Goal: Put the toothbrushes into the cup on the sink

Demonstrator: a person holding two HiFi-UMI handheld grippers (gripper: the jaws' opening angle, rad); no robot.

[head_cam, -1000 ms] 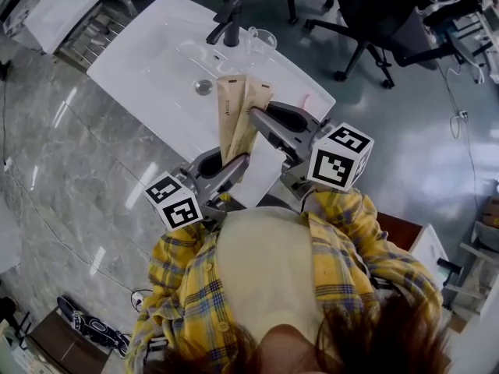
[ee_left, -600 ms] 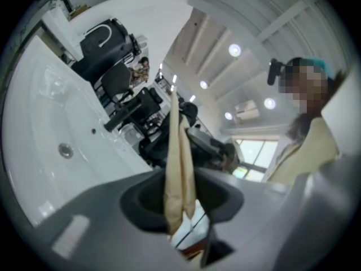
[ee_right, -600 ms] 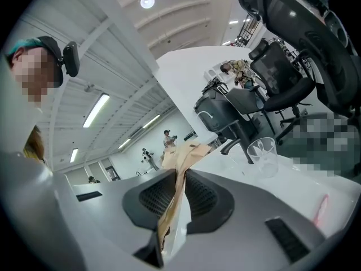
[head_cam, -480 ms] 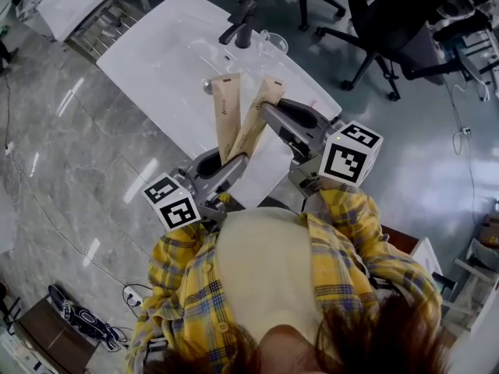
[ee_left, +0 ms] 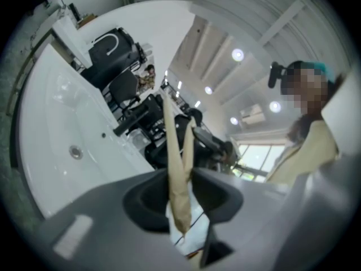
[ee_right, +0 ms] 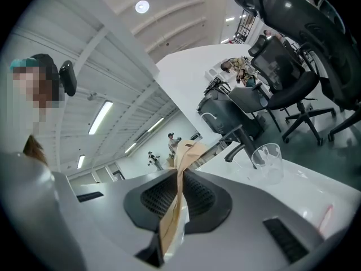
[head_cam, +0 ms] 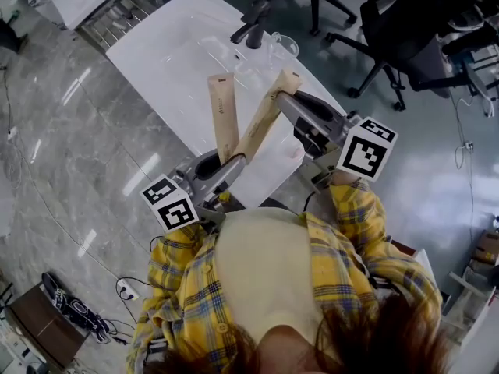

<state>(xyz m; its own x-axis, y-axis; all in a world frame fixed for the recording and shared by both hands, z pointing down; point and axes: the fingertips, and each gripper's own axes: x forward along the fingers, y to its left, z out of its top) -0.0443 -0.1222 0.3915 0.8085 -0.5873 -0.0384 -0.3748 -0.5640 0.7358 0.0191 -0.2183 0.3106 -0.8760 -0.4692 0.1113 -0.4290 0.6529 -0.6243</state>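
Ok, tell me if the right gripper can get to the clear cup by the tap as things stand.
Probably not yet. Nothing stands between the right gripper and the cup, but its jaws have just closed further on a paper packet whose lower end the left gripper also clamps, so it looks tethered.

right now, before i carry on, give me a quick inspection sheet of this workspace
surface: white sink top, faucet at its far edge
job's things: clear cup upright by the faucet, empty; left toothbrush packet and right toothbrush packet held up in a V
clutter: small pink item on the sink top
grippers: left gripper jaws shut on both packets' lower ends; right gripper jaws have just been closing, pinching the right packet's top
cables: loose cable on the floor
surroundings: office chairs, grey floor
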